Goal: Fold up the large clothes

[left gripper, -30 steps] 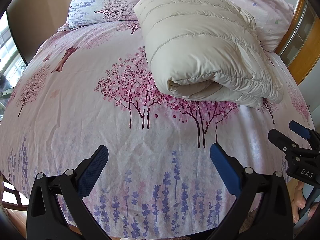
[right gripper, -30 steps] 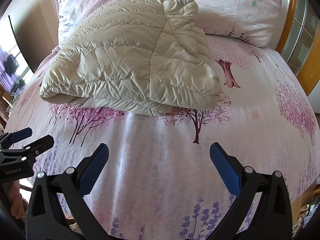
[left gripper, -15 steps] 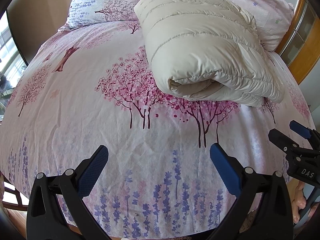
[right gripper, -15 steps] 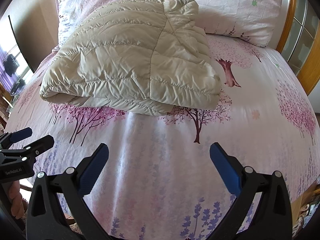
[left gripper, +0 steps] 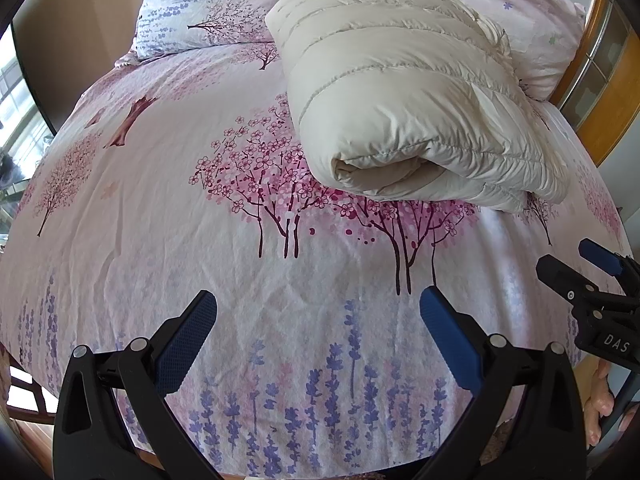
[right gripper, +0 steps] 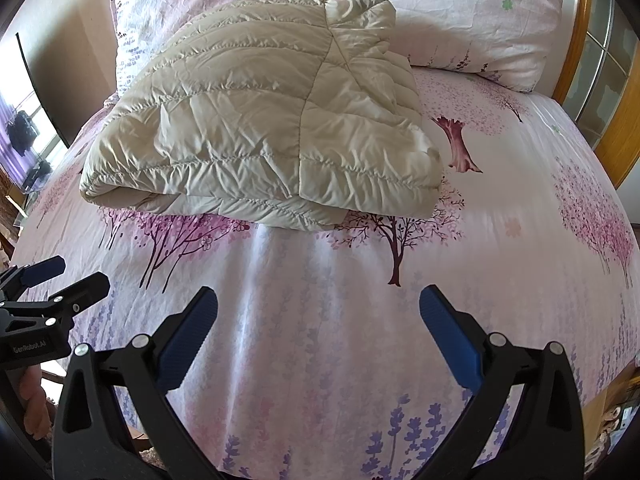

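A cream quilted puffer jacket [left gripper: 404,96] lies folded into a thick bundle on the bed, near the pillows; it also shows in the right wrist view [right gripper: 264,120]. My left gripper [left gripper: 318,304] is open and empty, hovering over the bed's near edge, well short of the jacket. My right gripper [right gripper: 318,302] is open and empty too, also back from the jacket. Each gripper shows in the other's view: the right one [left gripper: 568,264] at the right edge, the left one [right gripper: 60,276] at the left edge.
The bed has a pink sheet [left gripper: 160,200] printed with trees and lavender. Two matching pillows [right gripper: 460,12] lie at the head, behind the jacket. A wooden frame with glass panes [left gripper: 600,80] stands at the right. A window [right gripper: 24,136] is at the left.
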The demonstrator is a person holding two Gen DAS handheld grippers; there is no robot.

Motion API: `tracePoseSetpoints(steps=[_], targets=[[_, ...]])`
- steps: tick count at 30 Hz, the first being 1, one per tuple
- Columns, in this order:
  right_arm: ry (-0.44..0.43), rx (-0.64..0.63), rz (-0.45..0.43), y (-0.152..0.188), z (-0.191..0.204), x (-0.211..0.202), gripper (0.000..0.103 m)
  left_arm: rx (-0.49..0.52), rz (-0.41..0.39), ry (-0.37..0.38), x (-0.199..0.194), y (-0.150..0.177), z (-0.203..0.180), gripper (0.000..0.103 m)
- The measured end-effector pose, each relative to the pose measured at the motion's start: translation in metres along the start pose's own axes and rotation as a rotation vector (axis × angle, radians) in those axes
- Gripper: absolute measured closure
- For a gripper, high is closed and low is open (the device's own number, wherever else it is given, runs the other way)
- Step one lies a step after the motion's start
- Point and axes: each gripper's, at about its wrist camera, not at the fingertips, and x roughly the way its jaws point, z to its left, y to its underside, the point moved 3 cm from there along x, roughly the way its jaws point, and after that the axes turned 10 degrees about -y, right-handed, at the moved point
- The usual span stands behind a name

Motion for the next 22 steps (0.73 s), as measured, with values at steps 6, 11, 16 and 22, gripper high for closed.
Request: tracePoseSetpoints(steps=[6, 11, 16, 22], targets=[[0.0, 0.002, 0.0, 0.0002, 0.0003, 0.0001, 0.002, 0.001, 0.0, -0.001, -0.0004, 0.0004, -0.0008, 0.001], [-0.005, 0.001, 0.004, 0.0001, 0.0008, 0.0011, 0.002, 0.002, -0.006, -0.007, -0.0024, 0.0013, -0.0023, 0.001], [-0.004, 0.001, 0.003, 0.0004, 0.0016, 0.001, 0.002, 0.004, -0.002, -0.008, -0.0018, 0.0014, -0.0022, 0.001], [-0.005, 0.003, 0.007, 0.0003, 0.0017, 0.0028, 0.002, -0.004, 0.008, -0.007, 0.0009, 0.0005, -0.0009, 0.001]])
